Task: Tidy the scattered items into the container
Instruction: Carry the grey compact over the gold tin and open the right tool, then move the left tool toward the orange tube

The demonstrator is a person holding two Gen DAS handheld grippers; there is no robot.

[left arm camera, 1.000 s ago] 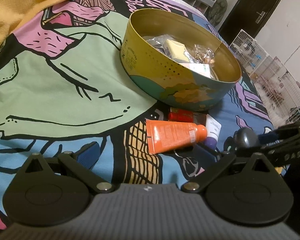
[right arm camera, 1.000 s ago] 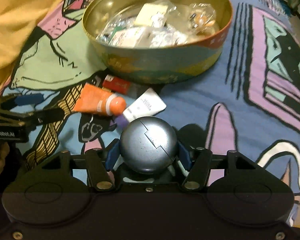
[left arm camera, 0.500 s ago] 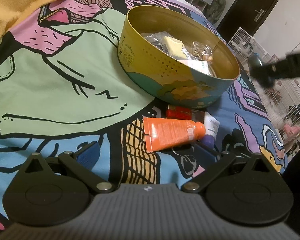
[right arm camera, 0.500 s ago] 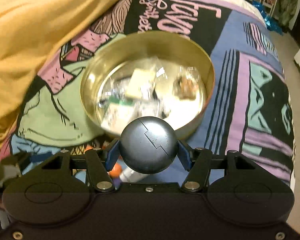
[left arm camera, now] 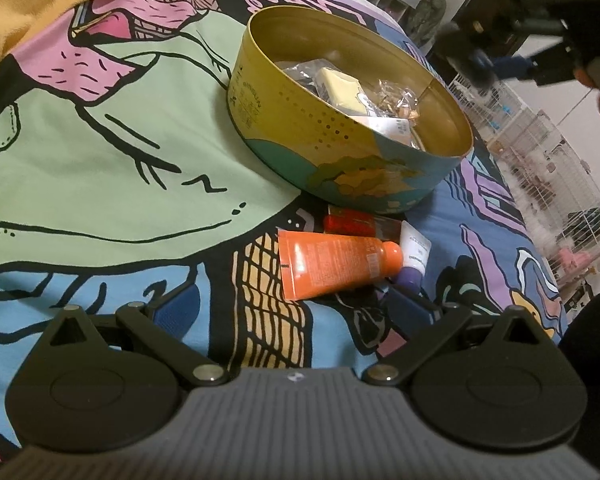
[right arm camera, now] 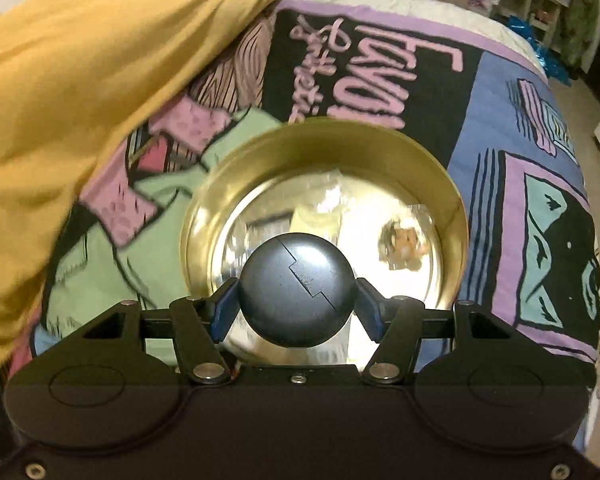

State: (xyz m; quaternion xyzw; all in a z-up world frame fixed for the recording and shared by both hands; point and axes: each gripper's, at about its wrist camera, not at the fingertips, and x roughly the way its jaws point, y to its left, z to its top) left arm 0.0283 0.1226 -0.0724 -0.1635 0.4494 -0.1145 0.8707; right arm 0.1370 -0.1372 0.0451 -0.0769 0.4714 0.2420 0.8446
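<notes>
Right tongs clamp grey ball over tin | left tongs apart | labels unreadable

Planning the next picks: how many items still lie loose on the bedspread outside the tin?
3, clustered in front of the tin: orange tube, red item behind it, white purple-capped tube right. More may be hidden.

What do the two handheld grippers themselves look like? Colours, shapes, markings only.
The left gripper has a grey ribbed body with a small white logo, two black round housings, black link arms with silver pivot pins, and blue pads on the jaws. The right gripper has the same black housings, links and blue pads, but a black body with silver screws. No cables or sleeves are visible.
</notes>
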